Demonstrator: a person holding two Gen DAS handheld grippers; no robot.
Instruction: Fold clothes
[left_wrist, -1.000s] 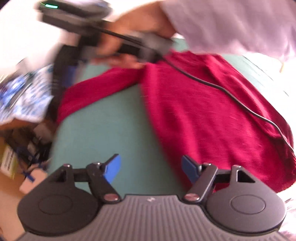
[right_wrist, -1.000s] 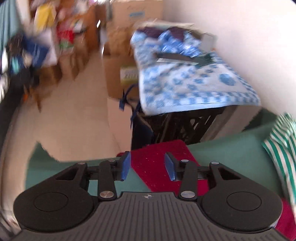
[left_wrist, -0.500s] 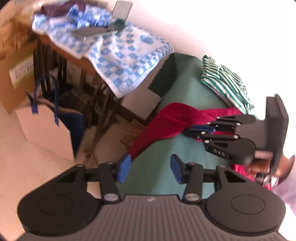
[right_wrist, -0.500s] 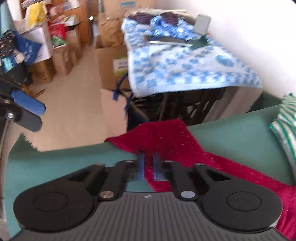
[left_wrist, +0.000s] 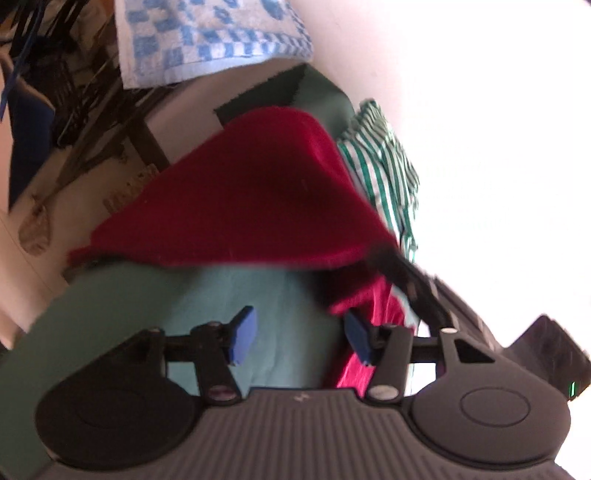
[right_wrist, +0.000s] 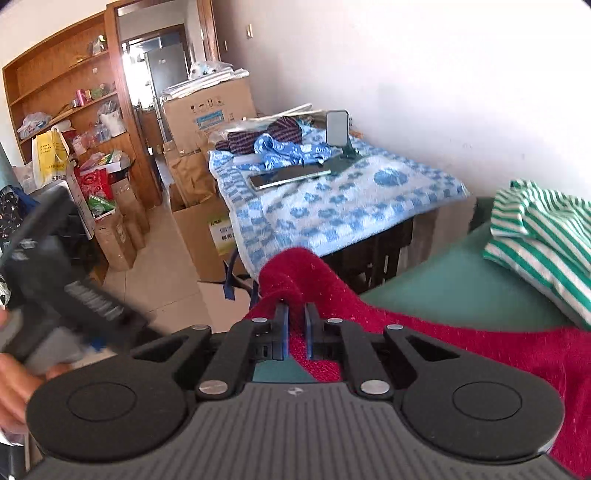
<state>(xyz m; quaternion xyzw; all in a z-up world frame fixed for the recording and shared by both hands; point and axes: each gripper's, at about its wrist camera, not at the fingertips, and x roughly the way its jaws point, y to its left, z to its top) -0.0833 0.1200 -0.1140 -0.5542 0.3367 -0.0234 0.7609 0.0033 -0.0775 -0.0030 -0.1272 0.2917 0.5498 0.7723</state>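
Note:
A dark red knit garment (right_wrist: 461, 347) lies on the green-covered table (right_wrist: 454, 291). My right gripper (right_wrist: 295, 325) is shut on its sleeve end and holds that end lifted off the table. In the left wrist view the raised red sleeve (left_wrist: 251, 199) hangs as a wide flap above the green cover (left_wrist: 269, 295), and the right gripper (left_wrist: 413, 284) reaches in from the right, blurred. My left gripper (left_wrist: 301, 338) hovers low over the cover, its jaws opening, nothing between the blue pads; the right pad (left_wrist: 360, 341) is close to the garment's edge.
A folded green-and-white striped shirt (right_wrist: 543, 236) lies at the table's far right. Beyond the table's end stands a side table with a blue checked cloth (right_wrist: 332, 206), a phone stand and clothes on it. Cardboard boxes (right_wrist: 207, 107) and shelves line the room behind.
My right gripper closed on the red sleeve end and lifted it. My left gripper rolled and swung over towards the sleeve, sinking nearer the green cover; its jaws narrowed, then widened.

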